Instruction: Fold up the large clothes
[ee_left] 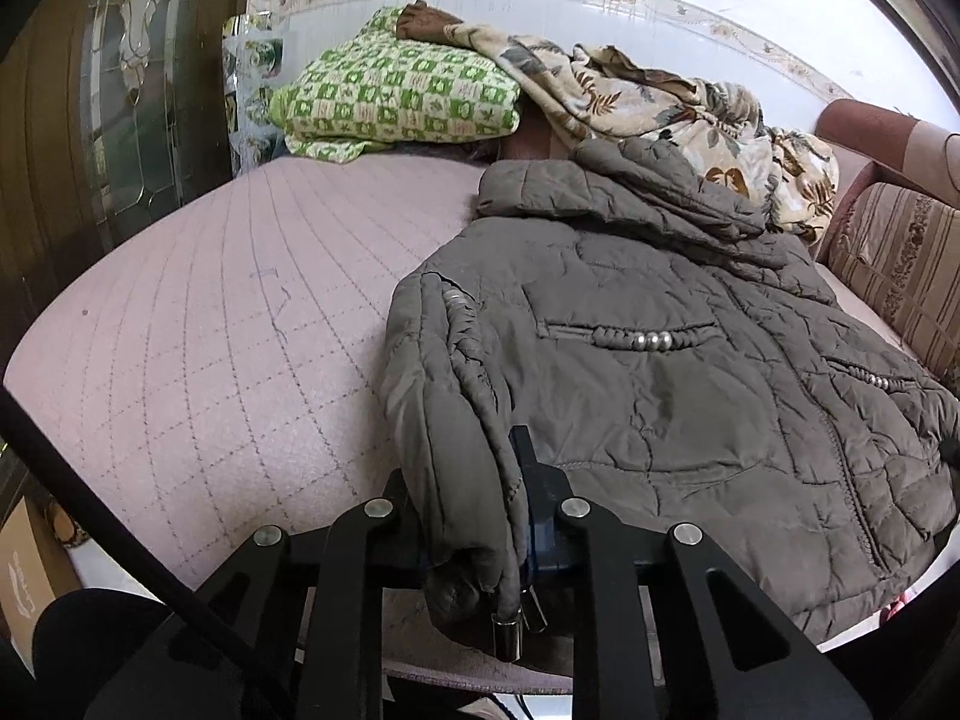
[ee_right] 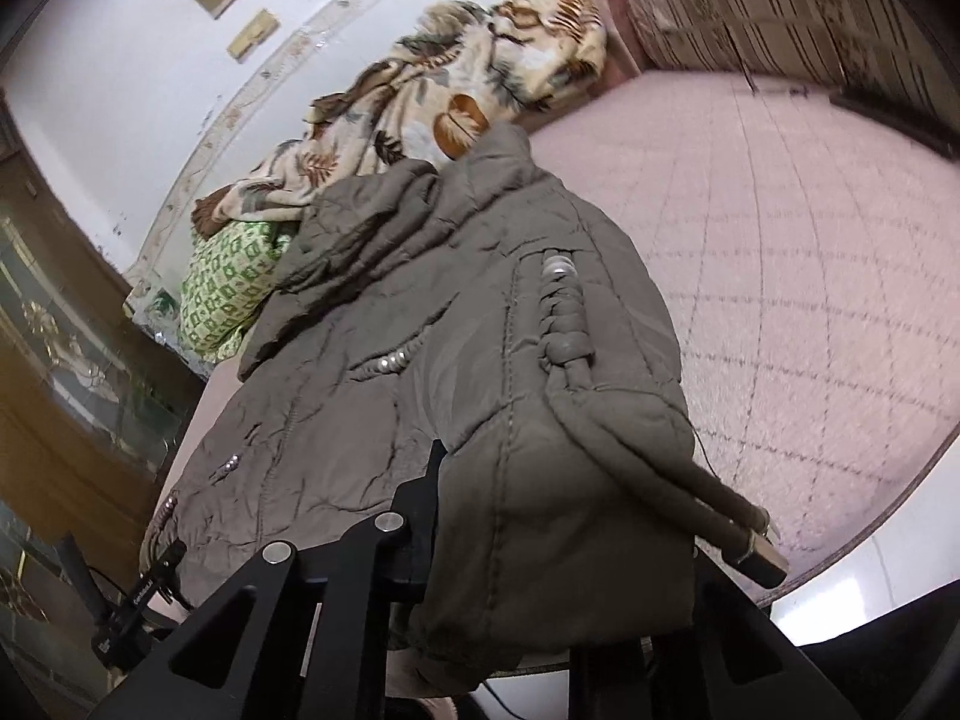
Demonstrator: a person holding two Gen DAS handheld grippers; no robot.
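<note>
Currently one grey-brown padded jacket (ee_left: 660, 360) lies flat on the pink quilted bed (ee_left: 210, 330), long axis running away from both grippers toward the collar at the far pile of two blankets. Left gripper (ee_left: 480, 516) is clenched on the near left hem corner, right gripper (ee_right: 540, 516) clenched on the near right corner; both equally near, two grippers, one garment.

Both wrist views face the jacket (ee_left: 660, 372) closely (opposite edges); downward.

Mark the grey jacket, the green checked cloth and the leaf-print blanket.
grey jacket (ee_left: 660, 372): left wrist view, front panel.
green checked cloth (ee_left: 402, 96): left wrist view, top face.
leaf-print blanket (ee_right: 456, 78): right wrist view, middle folds.
</note>
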